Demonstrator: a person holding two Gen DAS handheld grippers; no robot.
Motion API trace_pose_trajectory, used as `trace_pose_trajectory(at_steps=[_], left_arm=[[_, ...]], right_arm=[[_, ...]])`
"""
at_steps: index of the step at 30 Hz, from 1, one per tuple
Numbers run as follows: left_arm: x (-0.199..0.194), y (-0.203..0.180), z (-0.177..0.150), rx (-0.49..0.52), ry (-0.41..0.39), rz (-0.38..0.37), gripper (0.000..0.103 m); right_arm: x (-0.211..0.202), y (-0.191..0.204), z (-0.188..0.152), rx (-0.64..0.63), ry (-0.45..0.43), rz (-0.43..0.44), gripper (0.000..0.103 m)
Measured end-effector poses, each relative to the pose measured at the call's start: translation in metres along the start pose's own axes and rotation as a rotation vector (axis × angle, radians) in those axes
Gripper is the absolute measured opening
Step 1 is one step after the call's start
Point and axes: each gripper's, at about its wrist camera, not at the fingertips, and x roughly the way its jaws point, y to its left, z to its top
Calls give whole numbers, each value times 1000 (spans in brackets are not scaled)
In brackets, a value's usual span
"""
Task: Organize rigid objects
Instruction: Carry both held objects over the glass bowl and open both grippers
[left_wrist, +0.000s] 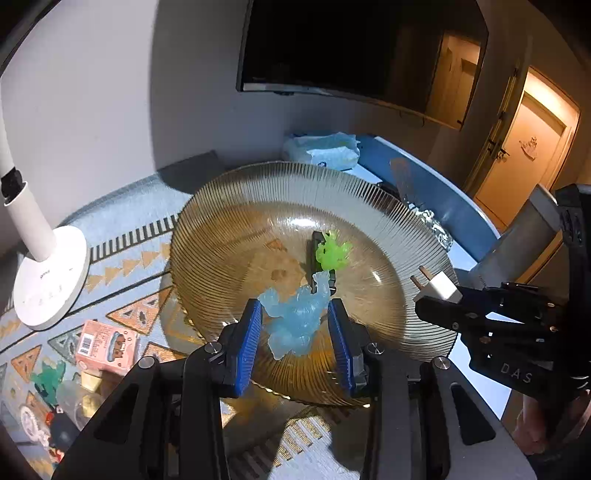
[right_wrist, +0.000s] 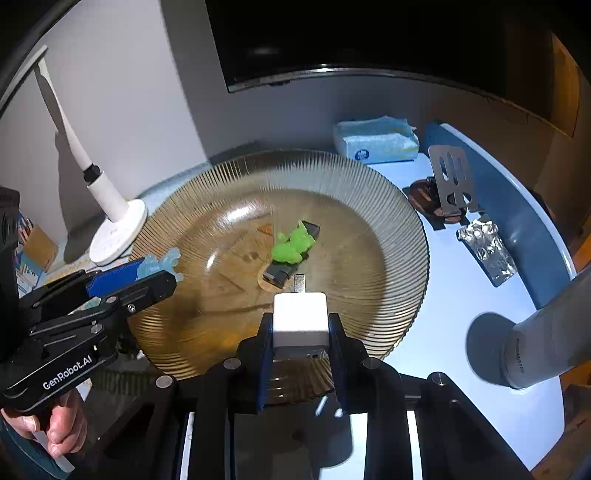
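Observation:
A wide ribbed amber glass plate (left_wrist: 369, 206) (right_wrist: 369, 184) holds a bright green figure (left_wrist: 332, 251) (right_wrist: 293, 245) lying on a small dark flat device (left_wrist: 317, 258) (right_wrist: 280, 275). My left gripper (left_wrist: 295, 332) is shut on a translucent light-blue figure (left_wrist: 297, 317) (right_wrist: 160, 262) over the plate's near side. My right gripper (right_wrist: 301, 332) (left_wrist: 436, 299) is shut on a white plug adapter (right_wrist: 301, 319) (left_wrist: 437, 290), prongs pointing forward, above the plate's near rim.
A white lamp base (left_wrist: 48, 277) (right_wrist: 118, 232) stands left of the plate. A pink box (left_wrist: 105, 347) and small toys lie at front left. A tissue pack (right_wrist: 373, 142), a metal stand (right_wrist: 452, 181), a foil packet (right_wrist: 485, 249) and a grey cylinder (right_wrist: 532, 350) sit on the right.

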Motion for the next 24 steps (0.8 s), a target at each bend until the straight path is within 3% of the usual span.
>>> trace_pose_trajectory(at_steps=[10, 13, 17, 20, 24], left_arm=[[12, -12, -3, 40, 47, 6, 36], [2, -8, -2, 39, 44, 24, 42], [-32, 9, 1, 1, -23, -13, 47], [-66, 24, 2, -34, -118, -24, 75], [-109, 39, -3, -45, -217, 14, 75]], right_arm=[[12, 5, -5, -23, 41, -20, 26], [10, 1, -4, 8, 45, -19, 35], [-15, -2, -3, 33, -34, -40, 55], [-34, 0, -3, 43, -81, -31, 56], [-47, 12, -6, 34, -103, -16, 56]])
